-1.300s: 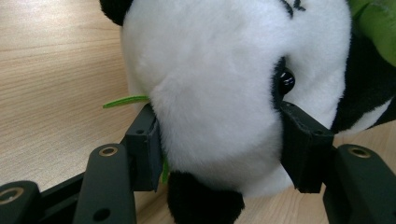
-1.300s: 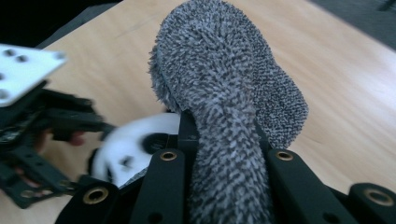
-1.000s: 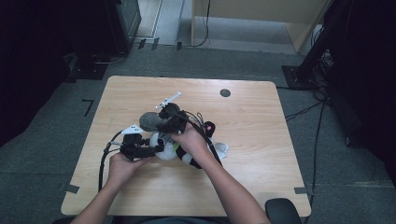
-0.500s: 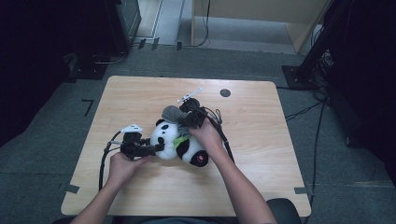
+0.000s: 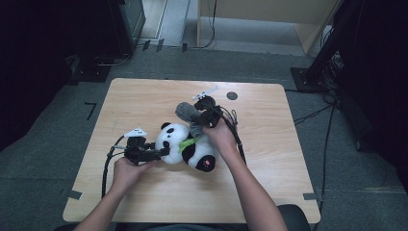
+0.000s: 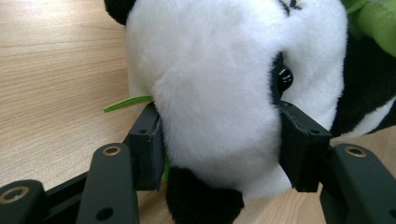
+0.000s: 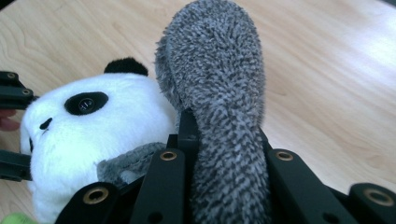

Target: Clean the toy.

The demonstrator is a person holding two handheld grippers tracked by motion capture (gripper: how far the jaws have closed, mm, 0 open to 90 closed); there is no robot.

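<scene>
Fingers [image 6: 152, 156] of our left gripper [image 5: 144, 153] are partly closed and press into either side of the plush panda's [image 5: 185, 144] white head, squeezing the fur between them in the left gripper view; a thin green strip [image 6: 127, 102] pokes out beside one of them. Our right gripper [image 5: 208, 111] has its fingers [image 7: 180, 135] clamped tight on a grey fuzzy sock [image 7: 219, 116], which rises from between them and bends over at the top. In the high view we see the sock [image 5: 187, 114] just beyond the panda and touching its upper side, with the right gripper above it. We see the panda lying on its back near the middle of the table [image 5: 298, 144], its head toward our left gripper, its black arm and a green leaf [image 5: 187, 143] across its chest, and a pink-soled foot [image 5: 208, 163] pointing toward us. Our left hand [image 5: 127, 171] rests low on the table behind its gripper, a black cable [image 5: 107, 168] trailing from it, while our right hand [image 5: 222, 137] reaches over the panda's body. A small dark round hole [image 5: 232, 95] sits in the table near its far edge, well apart from the toy.
</scene>
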